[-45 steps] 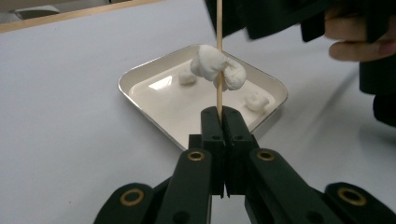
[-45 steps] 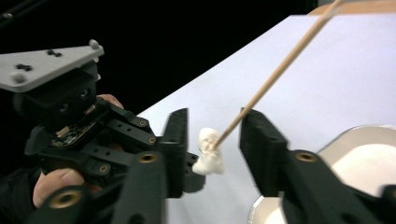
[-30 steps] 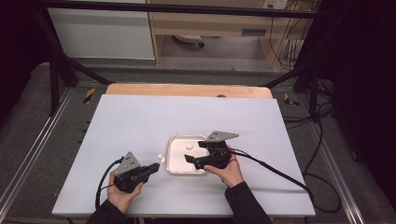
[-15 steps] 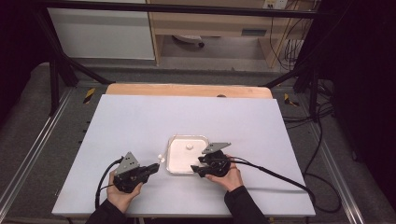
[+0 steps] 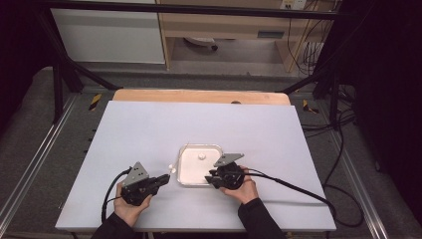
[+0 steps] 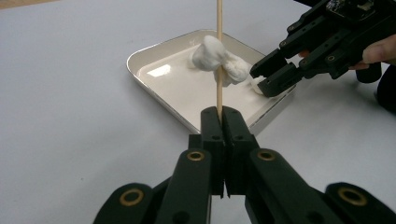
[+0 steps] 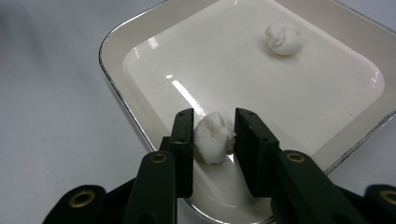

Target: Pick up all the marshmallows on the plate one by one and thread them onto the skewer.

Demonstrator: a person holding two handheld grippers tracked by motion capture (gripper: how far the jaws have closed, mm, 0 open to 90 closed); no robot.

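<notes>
on the near half of the pale surface [image 5: 149, 129], from the high view, a white tray [image 5: 185, 172] lies between the two hands. the left gripper [image 5: 160, 180] sits just left of the tray; the right gripper [image 5: 211, 179] reaches over the tray's near right corner.

in the left gripper view, the left gripper [image 6: 222, 117] is clamped tight on a thin wooden stick [image 6: 218, 56] that stands upright, with a white marshmallow [image 6: 219, 59] threaded on it above the tray [image 6: 140, 63]. the right gripper [image 6: 266, 78] dips into the tray just right of the stick.

in the right gripper view, the right gripper [image 7: 214, 126] has just been closing. its jaws are narrow around a second marshmallow [image 7: 213, 136] near the tray's near rim [image 7: 112, 65]; i cannot tell whether the pads press it. a third marshmallow [image 7: 284, 38] lies at the far side, well apart.
</notes>
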